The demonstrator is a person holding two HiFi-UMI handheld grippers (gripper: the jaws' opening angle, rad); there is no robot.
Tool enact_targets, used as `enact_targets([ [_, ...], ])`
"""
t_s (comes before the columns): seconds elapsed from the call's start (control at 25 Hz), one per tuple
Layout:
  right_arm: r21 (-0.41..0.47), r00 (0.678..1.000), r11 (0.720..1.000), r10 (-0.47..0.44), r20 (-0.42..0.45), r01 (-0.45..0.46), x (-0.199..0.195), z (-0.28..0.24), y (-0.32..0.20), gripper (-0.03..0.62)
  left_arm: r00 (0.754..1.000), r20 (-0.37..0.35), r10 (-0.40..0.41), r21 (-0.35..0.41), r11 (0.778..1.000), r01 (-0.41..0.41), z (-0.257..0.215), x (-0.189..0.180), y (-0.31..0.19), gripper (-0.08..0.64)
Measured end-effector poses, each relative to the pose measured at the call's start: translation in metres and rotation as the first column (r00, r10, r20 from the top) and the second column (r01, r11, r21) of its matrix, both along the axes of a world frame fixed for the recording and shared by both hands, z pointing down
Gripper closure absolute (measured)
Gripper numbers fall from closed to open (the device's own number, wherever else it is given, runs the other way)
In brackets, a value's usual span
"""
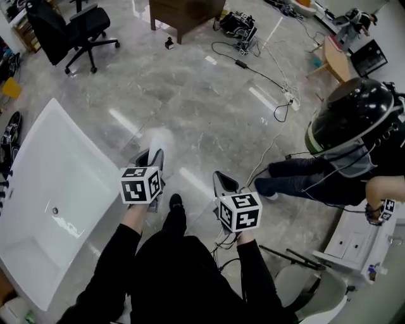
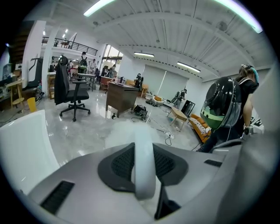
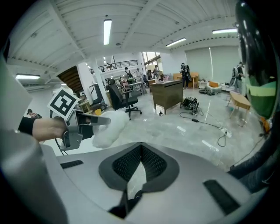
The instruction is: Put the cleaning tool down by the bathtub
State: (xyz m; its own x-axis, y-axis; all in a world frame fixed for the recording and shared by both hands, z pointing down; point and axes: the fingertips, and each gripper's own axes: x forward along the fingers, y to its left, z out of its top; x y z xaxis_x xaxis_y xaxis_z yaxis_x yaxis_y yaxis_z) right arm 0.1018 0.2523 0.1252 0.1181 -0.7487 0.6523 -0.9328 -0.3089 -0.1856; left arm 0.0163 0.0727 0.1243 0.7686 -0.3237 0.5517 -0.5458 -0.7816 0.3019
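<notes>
Saw the head of the duster (image 1: 158,142) only as a white blur. Could not see its handle under the left gripper (image 1: 153,157) in the head view. Had the left side of the tub (image 1: 63,183) cut off by the frame's edge. Caught just part of a helmeted person (image 1: 351,117) at the right edge.

Counting one long white glossy bathtub (image 1: 50,183), one fluffy white cleaning tool (image 1: 161,139), two grey marker-cubed grippers, left gripper (image 1: 150,158) and right gripper (image 1: 223,182), one black wheeled office chair (image 1: 69,28), one dark brown wooden desk (image 1: 185,14).
</notes>
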Motion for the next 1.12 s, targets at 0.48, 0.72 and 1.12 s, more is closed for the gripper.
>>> enact_targets([
  [0.48,-0.044,0.980,0.979,-0.198,0.011,0.198,0.033,0.012,-0.103,0.592,0.985,-0.021,-0.172,-0.025,0.985,0.171,0.000,0.001,-0.070,0.462],
  [0.72,-0.052,0.958,0.957,-0.285,0.033,0.286,0.039,0.032,-0.157,0.592,0.956,0.002,-0.293,-0.040,0.955,0.293,0.024,-0.010,-0.105,0.462],
  [1.12,-0.095,0.905,0.902,-0.412,0.110,0.422,0.048,0.071,-0.238,0.591,0.890,0.025,-0.456,-0.059,0.888,0.457,0.052,-0.011,-0.176,0.462],
])
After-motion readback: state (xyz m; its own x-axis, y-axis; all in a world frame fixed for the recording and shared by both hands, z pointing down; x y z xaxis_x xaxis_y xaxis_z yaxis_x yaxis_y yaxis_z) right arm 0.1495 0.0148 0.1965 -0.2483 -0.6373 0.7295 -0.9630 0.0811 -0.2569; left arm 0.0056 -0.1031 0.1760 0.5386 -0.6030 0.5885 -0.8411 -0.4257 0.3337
